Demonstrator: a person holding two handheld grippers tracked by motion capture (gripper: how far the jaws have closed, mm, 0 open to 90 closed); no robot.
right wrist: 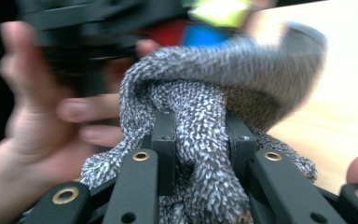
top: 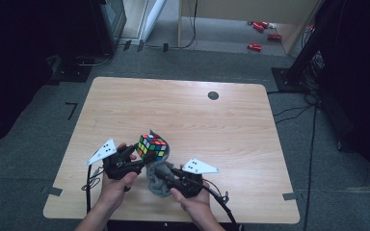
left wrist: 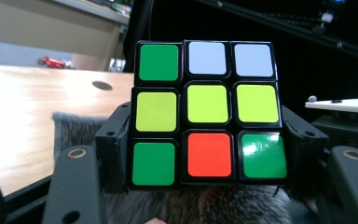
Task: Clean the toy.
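Note:
A Rubik's cube (top: 152,147) is held above the near-left part of the wooden table (top: 188,115), with my left gripper (top: 143,156) shut on it. In the left gripper view the cube (left wrist: 207,114) sits clamped between the two black jaws of the left gripper (left wrist: 207,149), its green, yellow, white and orange stickers facing the camera. My right gripper (top: 161,174) is shut on a grey knitted cloth (top: 158,186). The cloth (right wrist: 200,116) bunches between the right gripper (right wrist: 200,135) jaws and drapes up against the underside of the blurred cube (right wrist: 214,11).
A round dark grommet (top: 213,95) sits near the table's far edge. Cables (top: 221,202) trail from the grippers over the near edge. Red objects (top: 260,36) lie on the floor beyond the table. The person's left hand (right wrist: 37,116) is close beside the cloth.

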